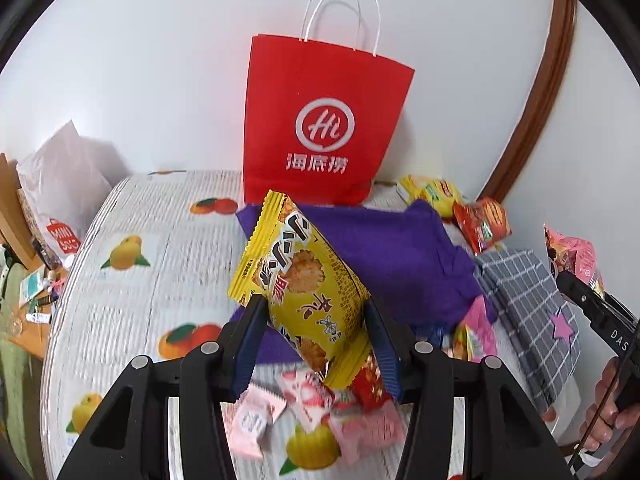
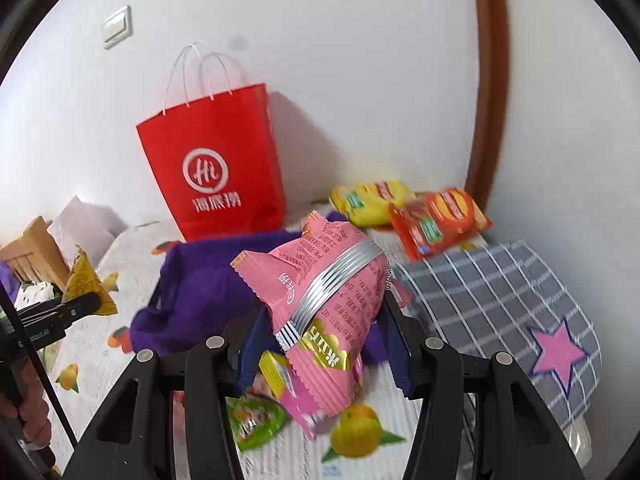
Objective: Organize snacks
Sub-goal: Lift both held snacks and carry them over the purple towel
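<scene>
Red paper bag (image 1: 326,128) at far wall, white "Hi" logo + Chinese chars. "MINISO" tag on white bag (image 1: 62,236), far left. L gripper (image 1: 316,320): blue pads pinch yellow snack pack (image 1: 304,284), rice-cracker pic, held tilted above purple cloth (image 1: 384,248). R gripper (image 2: 320,328): pads pinch pink snack pack (image 2: 328,288), silver band, gold label, above fruit-print cover (image 2: 360,452). Loose pink wrappers (image 1: 304,396) lie near, below L pack.

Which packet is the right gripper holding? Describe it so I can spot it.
Start at the red paper bag against the wall, then come forward past the purple cloth. The pink snack packet sits clamped in the right gripper, the only one with silver stripes.
</scene>
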A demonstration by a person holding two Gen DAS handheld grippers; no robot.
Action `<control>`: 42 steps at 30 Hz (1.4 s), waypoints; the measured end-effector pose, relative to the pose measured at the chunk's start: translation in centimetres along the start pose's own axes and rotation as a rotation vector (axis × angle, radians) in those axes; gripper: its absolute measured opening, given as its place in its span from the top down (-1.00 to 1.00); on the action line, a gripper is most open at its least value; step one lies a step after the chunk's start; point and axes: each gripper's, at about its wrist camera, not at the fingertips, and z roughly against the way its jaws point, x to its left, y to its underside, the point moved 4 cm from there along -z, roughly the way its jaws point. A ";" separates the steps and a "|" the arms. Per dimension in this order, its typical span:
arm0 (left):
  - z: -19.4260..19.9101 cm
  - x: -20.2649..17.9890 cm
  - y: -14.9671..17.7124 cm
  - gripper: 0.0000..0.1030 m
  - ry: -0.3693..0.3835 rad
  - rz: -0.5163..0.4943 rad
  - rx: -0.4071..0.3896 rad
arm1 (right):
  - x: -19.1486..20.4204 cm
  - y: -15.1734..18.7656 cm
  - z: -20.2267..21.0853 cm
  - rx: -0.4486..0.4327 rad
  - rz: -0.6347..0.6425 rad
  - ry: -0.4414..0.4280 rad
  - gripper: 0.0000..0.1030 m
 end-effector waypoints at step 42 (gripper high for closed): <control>-14.9 1.0 -7.5 0.06 -0.055 0.018 0.099 | 2.3 -6.1 -18.3 0.209 0.023 -0.179 -0.02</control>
